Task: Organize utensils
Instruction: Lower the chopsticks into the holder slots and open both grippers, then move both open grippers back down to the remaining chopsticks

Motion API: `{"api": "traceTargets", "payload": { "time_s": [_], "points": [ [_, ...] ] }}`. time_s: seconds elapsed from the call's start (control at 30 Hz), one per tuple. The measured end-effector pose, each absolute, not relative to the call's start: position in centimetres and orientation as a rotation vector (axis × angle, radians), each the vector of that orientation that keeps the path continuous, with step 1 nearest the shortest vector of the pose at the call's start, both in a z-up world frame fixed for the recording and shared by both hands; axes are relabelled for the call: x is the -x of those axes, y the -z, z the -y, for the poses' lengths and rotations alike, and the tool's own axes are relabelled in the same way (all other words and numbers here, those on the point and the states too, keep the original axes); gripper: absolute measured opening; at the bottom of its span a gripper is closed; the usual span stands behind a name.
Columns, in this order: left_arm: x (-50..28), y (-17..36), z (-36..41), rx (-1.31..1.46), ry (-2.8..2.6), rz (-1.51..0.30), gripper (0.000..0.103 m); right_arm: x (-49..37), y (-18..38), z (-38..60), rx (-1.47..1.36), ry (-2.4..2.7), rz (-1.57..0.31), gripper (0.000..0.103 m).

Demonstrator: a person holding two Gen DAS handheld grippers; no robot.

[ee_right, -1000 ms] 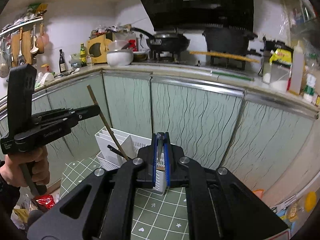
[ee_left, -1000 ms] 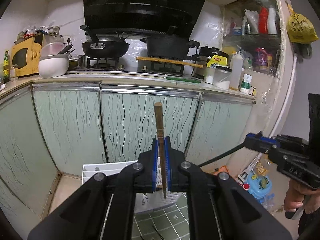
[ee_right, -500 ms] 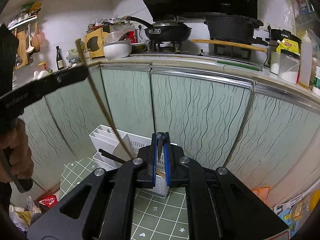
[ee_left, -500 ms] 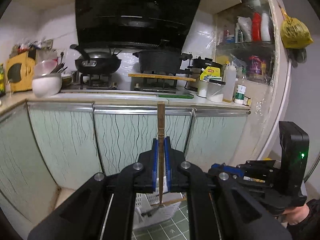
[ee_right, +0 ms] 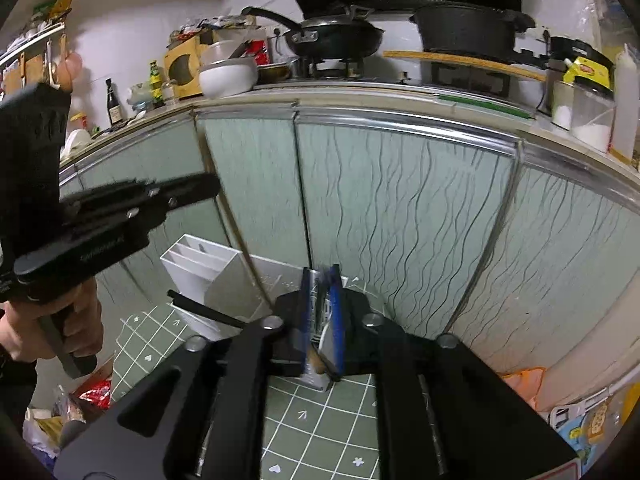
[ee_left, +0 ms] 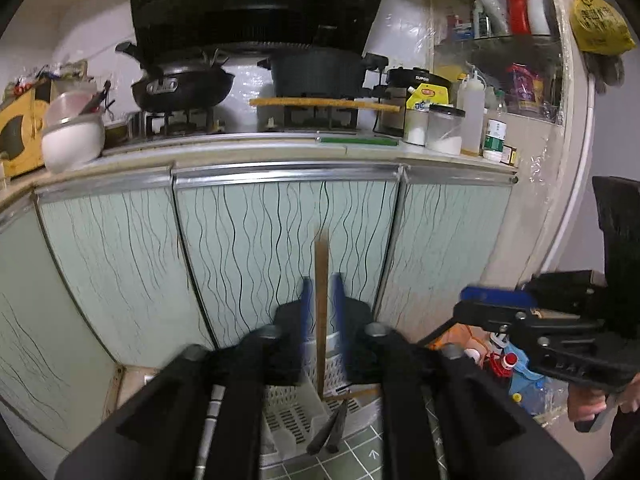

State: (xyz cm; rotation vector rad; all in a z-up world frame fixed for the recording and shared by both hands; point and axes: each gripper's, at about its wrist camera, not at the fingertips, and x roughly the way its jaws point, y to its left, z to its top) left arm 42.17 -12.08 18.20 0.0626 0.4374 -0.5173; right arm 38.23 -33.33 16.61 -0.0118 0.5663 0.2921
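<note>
Left gripper (ee_left: 321,312): jaws opening, blue pads standing clear on either side of a wooden chopstick (ee_left: 321,280). The chopstick stands upright between them, its lower end down in the white slotted utensil basket (ee_left: 296,408) on the green tiled floor mat (ee_left: 360,460).

Utensil basket: set close in front of the pale green cabinet doors (ee_left: 280,240), with divided compartments. Two dark chopsticks (ee_left: 330,432) lean out over its front edge; which compartment holds the wooden one cannot be told.

Right gripper (ee_right: 321,312): jaws opening, above the basket's right end. A dark utensil handle and a brown tip show blurred between the pads; whether the pads touch them cannot be told.

Left hand (ee_right: 60,332): wrapped around the left gripper's handle.

Counter (ee_left: 256,152): along its top, a white bowl (ee_left: 72,144) toward the left end, a black wok (ee_left: 182,86) and a black pot (ee_left: 320,74) on the stove, jars and bottles toward the right end.
</note>
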Motion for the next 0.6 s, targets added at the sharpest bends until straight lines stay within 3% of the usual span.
{"api": "traceTargets", "payload": {
  "time_s": [0.03,0.07,0.13,0.17,0.2,0.27,0.6],
  "points": [
    [-41.8,-18.1,11.7,-0.058,0.502,-0.431,0.072,-37.9,-16.8,33.6,0.009,-0.273,-0.551,0.044],
    [-41.5,-18.2,11.3,-0.054,0.497,-0.413,0.084,-37.5,-16.9,33.9,0.007,-0.261,-0.54,0.052],
    [-40.5,-18.2,10.6,-0.058,0.482,-0.401,0.087,-36.7,-17.2,34.3,0.0,-0.255,-0.532,0.063],
    [-40.1,-18.2,10.4,-0.061,0.471,-0.405,0.093,-36.2,-17.4,34.5,0.003,-0.245,-0.52,0.08],
    [-39.6,-18.1,10.0,-0.065,0.459,-0.407,0.095,-35.6,-17.6,34.6,0.012,-0.231,-0.502,0.089],
    [-38.4,-17.9,9.4,-0.074,0.46,-0.407,0.098,-34.4,-17.9,34.9,0.023,-0.214,-0.482,0.095],
    [-31.7,-15.9,5.9,-0.075,0.399,-0.436,0.098,-27.9,-16.7,34.2,0.044,-0.229,-0.468,0.095]
  ]
}}
